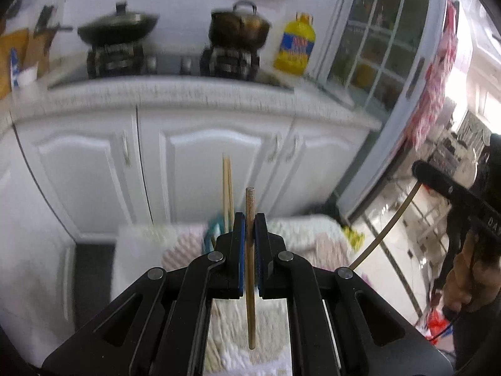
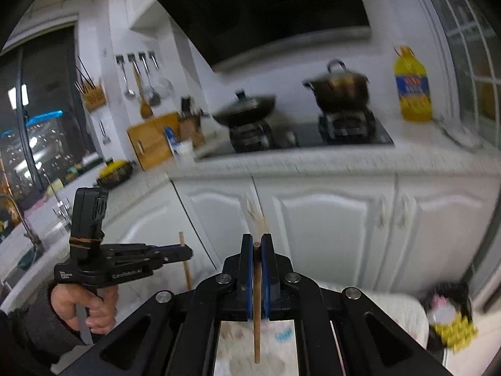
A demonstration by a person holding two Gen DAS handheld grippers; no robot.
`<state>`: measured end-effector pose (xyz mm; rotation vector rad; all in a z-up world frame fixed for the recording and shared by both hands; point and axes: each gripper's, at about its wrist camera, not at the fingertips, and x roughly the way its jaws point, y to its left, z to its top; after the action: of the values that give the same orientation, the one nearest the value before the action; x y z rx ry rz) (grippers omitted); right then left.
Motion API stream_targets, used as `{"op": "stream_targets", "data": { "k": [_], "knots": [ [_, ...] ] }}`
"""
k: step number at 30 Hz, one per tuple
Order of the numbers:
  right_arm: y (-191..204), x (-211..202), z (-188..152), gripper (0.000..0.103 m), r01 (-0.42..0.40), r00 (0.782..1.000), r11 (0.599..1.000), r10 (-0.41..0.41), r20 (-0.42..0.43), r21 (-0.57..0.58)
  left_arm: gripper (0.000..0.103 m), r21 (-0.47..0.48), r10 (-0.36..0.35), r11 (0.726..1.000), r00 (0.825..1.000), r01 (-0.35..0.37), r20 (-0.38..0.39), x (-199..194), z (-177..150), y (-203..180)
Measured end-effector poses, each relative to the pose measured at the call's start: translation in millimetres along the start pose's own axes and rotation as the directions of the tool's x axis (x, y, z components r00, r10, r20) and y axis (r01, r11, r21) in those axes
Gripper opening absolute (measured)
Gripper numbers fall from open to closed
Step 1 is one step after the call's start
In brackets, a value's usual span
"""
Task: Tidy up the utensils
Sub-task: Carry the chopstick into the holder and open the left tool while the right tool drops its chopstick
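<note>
You have one chopstick in each gripper. Your left gripper (image 1: 249, 219) has its fingers closed on a brown wooden chopstick (image 1: 250, 269), which stands nearly upright between the blue pads, its blunt top poking above them and its lower end hanging below. Your right gripper (image 2: 256, 247) is closed the same way on a second chopstick (image 2: 256, 307), also close to vertical. In the left wrist view that second stick shows as a long slanted line (image 1: 385, 222) under the right gripper, off to the right.

Both sticks are up in the air, clear of the quilted cloth (image 1: 300, 232) that lies below and in front of you. A further pair of pale chopsticks (image 1: 227, 188) stands just left of and beyond your left gripper; what holds them is too blurred to tell. So the pick-up looks done for these two, and the placing is still ahead.

Where they belong is a judgement: a woven holder with chopsticks (image 2: 92, 94) hangs on the far wall at the left, near the hanging ladles (image 2: 142, 84), beyond the white tabletop (image 2: 313, 159) with the stove, wok (image 2: 247, 111) and pot (image 2: 339, 89). If that is the target, you are well apart from it. Nothing shows how many utensils remain on the cloth, since your grippers hide most of it.
</note>
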<state>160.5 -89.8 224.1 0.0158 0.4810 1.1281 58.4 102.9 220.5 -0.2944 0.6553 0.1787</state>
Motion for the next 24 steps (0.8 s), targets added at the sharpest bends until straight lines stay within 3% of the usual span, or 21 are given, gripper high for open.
{"op": "stream_targets", "data": {
  "k": [5, 8, 15, 24],
  "knots": [
    [9, 28, 37, 0.004, -0.001, 0.999, 1.000, 0.002, 0.053, -0.014, 0.004, -0.003, 0.019, 1.000, 0.996, -0.019, 0.082, -4, 44, 8],
    [12, 52, 47, 0.004, 0.031, 0.998, 0.998, -0.029, 0.059, -0.045, 0.004, -0.018, -0.005, 1.000, 0.992, 0.008, 0.125, 2, 58, 13],
    [-2, 109, 35, 0.004, 0.089, 0.996, 0.994, -0.089, 0.014, -0.062, 0.004, 0.052, 0.052, 0.996, 0.974, -0.066, 0.223, 50, 49, 9],
    [-30, 141, 14, 0.004, 0.078, 0.992, 0.997, -0.077, -0.101, 0.005, 0.004, 0.102, 0.074, 0.991, 0.990, -0.087, 0.120, 103, 5, 13]
  ]
}}
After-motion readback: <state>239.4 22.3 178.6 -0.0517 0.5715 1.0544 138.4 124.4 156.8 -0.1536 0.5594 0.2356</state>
